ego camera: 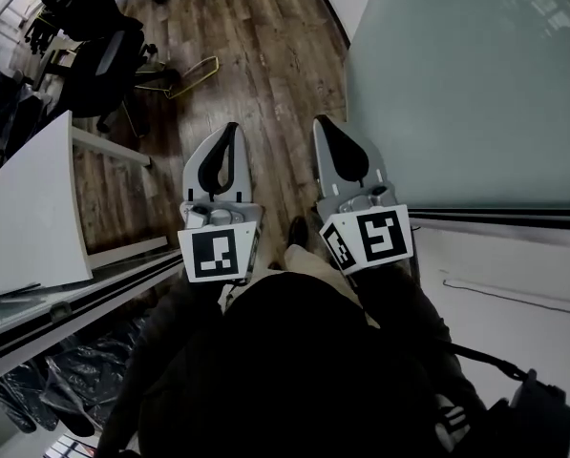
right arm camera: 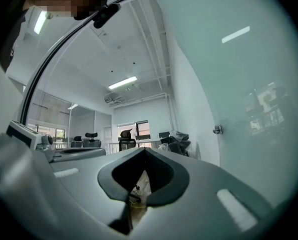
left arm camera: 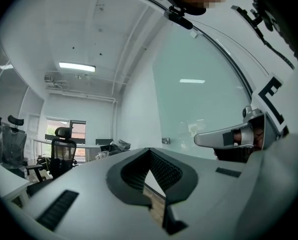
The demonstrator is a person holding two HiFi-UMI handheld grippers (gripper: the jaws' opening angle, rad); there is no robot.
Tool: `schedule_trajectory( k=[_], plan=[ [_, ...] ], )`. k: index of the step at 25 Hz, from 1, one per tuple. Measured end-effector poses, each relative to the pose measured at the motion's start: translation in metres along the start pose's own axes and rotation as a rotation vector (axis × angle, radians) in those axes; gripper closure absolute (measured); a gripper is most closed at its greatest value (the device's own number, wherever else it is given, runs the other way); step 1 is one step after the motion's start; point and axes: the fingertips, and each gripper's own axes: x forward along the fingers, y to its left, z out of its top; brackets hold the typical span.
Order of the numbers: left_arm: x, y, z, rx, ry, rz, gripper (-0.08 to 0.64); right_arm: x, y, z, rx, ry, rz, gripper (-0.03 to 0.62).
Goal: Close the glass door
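Item: glass door (ego camera: 475, 84), a frosted pane that fills the right of the head view, just beside the right gripper (ego camera: 320, 122) and not touched by it. A small metal fitting (right arm camera: 217, 130) sits on the glass further along, well apart from both tools. Item: left gripper (ego camera: 231, 127), jaws brought together at the tips with nothing between them. The right gripper's jaws are likewise together and empty. I hold both side by side over the wooden floor (ego camera: 265, 55). Hazards, as I judge them: with the tips together I can only push, and smooth glass gives them little purchase, so they may skid along the pane instead of moving it. A shoe (ego camera: 297, 229) stands close to the pane's lower edge and could be caught. A yellow wire frame (ego camera: 194, 74) lies on the floor ahead (whether it is in the door's path I cannot tell). Containers: black bags (ego camera: 46, 385) are heaped under the white surface (ego camera: 27, 218) at the left, and a dark bag (ego camera: 538, 418) hangs at my right side. None of them shows its contents.
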Motion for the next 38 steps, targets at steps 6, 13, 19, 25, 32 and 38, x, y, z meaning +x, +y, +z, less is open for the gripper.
schedule_trajectory(
  k=[6,13,19,25,32,38],
  plan=[
    [0.065,-0.003,-0.001,0.017,-0.004,-0.013,0.563,0.043,-0.047,0.001,0.01,-0.001,-0.001,0.591],
    [0.141,0.027,-0.021,-0.008,-0.001,-0.036,0.563,0.112,-0.081,-0.01,0.006,0.014,-0.021,0.591],
    [0.235,0.061,-0.039,0.007,-0.01,-0.075,0.563,0.199,-0.123,-0.02,0.007,-0.002,-0.04,0.591],
    [0.288,0.108,-0.039,-0.021,-0.001,-0.107,0.563,0.267,-0.129,-0.013,-0.006,0.007,-0.071,0.591],
    [0.329,0.119,-0.041,-0.043,-0.011,-0.167,0.563,0.301,-0.146,-0.004,-0.038,0.007,-0.122,0.591],
    [0.347,0.125,-0.035,-0.046,-0.016,-0.22,0.563,0.315,-0.15,0.009,-0.058,-0.007,-0.168,0.591]
  ],
)
